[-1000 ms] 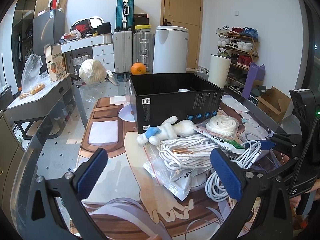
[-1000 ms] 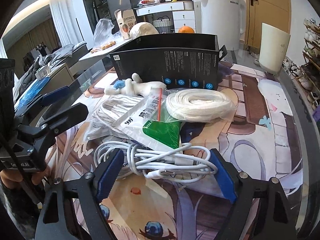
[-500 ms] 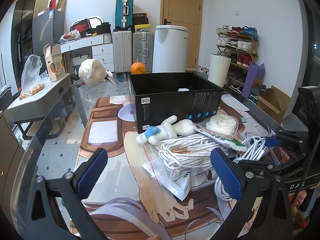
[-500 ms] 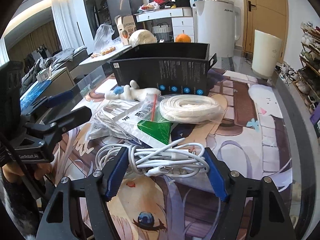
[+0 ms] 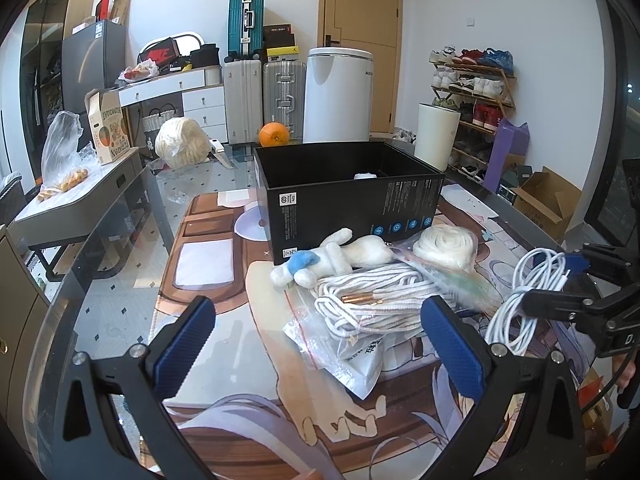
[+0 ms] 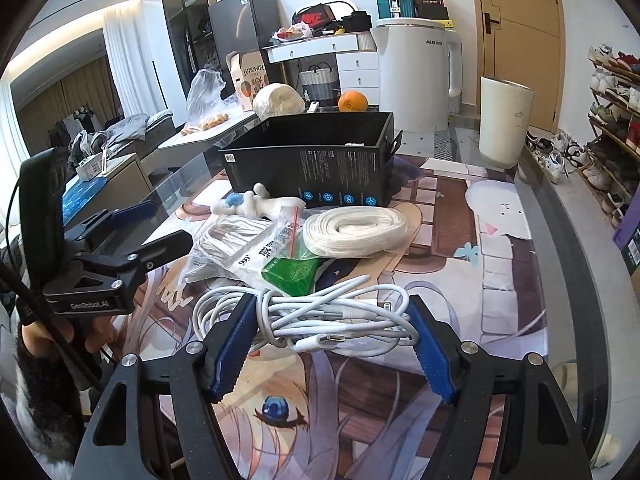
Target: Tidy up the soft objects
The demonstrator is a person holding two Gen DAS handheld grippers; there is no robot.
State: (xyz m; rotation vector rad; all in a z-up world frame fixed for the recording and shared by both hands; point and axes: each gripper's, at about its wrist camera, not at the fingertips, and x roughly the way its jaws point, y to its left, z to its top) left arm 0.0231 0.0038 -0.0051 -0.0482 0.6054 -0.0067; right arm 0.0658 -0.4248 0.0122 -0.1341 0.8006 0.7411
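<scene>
Both grippers, left (image 5: pixel 318 344) and right (image 6: pixel 332 344), have black angular frames, ribbed blue finger pads (image 6: pixel 430 350), silver screws. White "GenRobot.AI" lettering and black cable on the left; a hand (image 6: pixel 52 330) grips it, fuzzy dark sleeve.

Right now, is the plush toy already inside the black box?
No. The plush toy lies on the mat outside the black box, against its front wall.

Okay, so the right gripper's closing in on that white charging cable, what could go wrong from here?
1. The white cable bundle is loosely coiled, with loops outside the right gripper fingers; these could trail or unravel when lifted.
2. One strand lies over the green packet, so lifting may drag it along.
3. The black box stands beyond the bagged rope and plush toy; a dangling loop might snag them on the way.
</scene>
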